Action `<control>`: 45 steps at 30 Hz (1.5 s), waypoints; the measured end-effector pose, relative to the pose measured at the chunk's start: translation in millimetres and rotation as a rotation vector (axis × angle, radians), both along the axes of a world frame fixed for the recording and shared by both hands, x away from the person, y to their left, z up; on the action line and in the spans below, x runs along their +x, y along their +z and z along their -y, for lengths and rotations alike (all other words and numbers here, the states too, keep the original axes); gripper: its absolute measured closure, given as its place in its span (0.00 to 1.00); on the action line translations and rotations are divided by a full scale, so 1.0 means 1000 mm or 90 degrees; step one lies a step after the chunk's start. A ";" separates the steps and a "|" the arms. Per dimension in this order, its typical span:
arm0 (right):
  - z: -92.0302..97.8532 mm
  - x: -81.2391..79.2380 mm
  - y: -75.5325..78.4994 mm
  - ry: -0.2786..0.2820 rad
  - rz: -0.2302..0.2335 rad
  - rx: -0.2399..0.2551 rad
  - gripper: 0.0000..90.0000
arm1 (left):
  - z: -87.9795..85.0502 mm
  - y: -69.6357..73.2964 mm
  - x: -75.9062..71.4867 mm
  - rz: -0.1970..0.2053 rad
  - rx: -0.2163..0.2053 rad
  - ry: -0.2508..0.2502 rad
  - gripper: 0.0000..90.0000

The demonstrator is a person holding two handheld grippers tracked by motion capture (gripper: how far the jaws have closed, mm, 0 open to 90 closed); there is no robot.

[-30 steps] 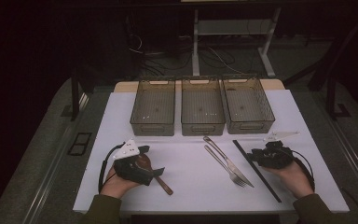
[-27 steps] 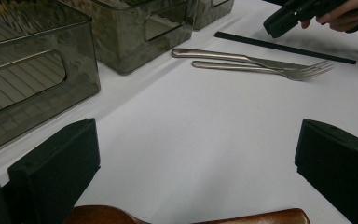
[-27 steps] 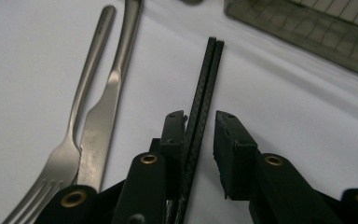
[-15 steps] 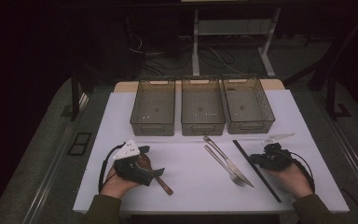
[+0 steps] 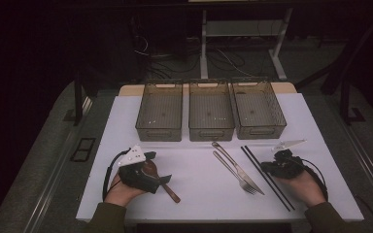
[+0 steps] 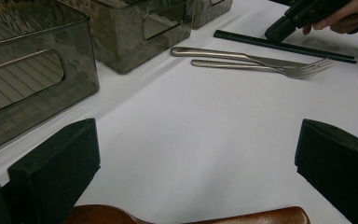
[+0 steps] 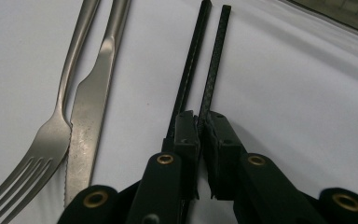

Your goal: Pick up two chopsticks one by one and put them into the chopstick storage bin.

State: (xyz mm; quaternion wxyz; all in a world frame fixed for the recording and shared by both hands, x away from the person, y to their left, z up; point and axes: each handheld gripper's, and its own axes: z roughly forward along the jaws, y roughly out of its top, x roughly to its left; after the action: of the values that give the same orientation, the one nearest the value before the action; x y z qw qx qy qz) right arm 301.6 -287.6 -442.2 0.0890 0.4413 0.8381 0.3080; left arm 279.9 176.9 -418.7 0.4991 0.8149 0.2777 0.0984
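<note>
Jaws of the right gripper (image 7: 200, 123) are seen drawn almost together over the two black chopsticks (image 7: 204, 65), having just been closing; one stick appears to be pinched between the pads, though the dim close view leaves this uncertain. The pair is laid side by side on the white table (image 5: 199, 170), at the right of the cutlery, with the right gripper (image 5: 280, 165) set against its outer side near the middle of its length. Just beside the sticks, a single fork (image 7: 42, 154) and a single knife (image 7: 91, 121) are laid parallel, nearly touching each other.

The left gripper (image 5: 148, 175) is held with its jaws spread wide, nothing gripped between them. One brown wooden spoon (image 6: 186, 217) is seen lying directly beneath it, its handle (image 5: 171, 192) pointing out toward the table's middle.

Three smoked-plastic bins (image 5: 211, 116) are ranged in a row along the far side of the table, well apart from both grippers. No object stands between the grippers and the bins.
</note>
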 end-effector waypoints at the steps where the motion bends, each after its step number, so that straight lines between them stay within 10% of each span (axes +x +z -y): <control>1: -0.001 0.000 0.000 0.000 0.001 -0.002 0.91 | 0.000 0.000 0.000 0.000 0.000 -0.001 0.00; 45: 0.021 -0.029 0.000 -0.005 0.020 -0.035 0.94 | 0.003 -0.002 -0.001 -0.001 0.007 -0.011 0.00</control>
State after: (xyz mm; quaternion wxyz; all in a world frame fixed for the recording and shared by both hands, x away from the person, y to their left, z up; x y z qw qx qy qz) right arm 272.2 -308.2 -442.1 0.1155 0.4370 0.8432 0.2912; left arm 278.9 173.7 -420.2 0.4953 0.8200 0.2704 0.0953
